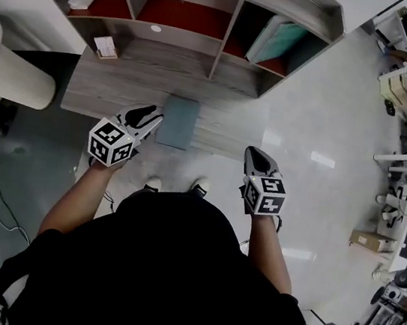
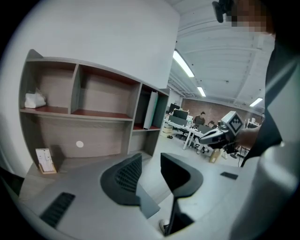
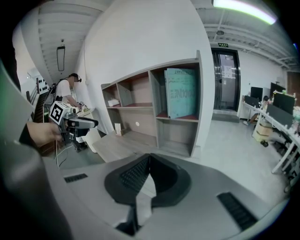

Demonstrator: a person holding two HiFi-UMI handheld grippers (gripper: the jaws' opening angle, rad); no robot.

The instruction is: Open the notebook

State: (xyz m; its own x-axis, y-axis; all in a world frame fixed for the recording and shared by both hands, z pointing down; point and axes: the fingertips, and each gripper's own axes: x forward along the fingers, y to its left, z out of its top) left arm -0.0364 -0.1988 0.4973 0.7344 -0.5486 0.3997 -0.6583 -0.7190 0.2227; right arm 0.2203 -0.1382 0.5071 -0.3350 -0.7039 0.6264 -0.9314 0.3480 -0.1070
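Notebook (image 1: 178, 121) just beside open, empty left hand-held gripper (image 1: 150, 117); right hand-held gripper (image 1: 258, 157) closed; perhaps folders (image 1: 277, 42) in shelf (image 1: 222, 47) behind.

The notebook (image 1: 178, 121) is a thin rectangle with a plain cover of dull blue-grey; from the head view no print or pattern can be made out on it. It is closed and lies flat on the grey wooden desk (image 1: 109, 87), cover up. It sits roughly midway along the desktop's width, with its near end close to the front edge and its far end well short of the shelf compartments (image 1: 179, 18) at the back. Its long sides run from front to back, almost square with the desk's edge and only slightly tilted. Which side holds the spine cannot be told.
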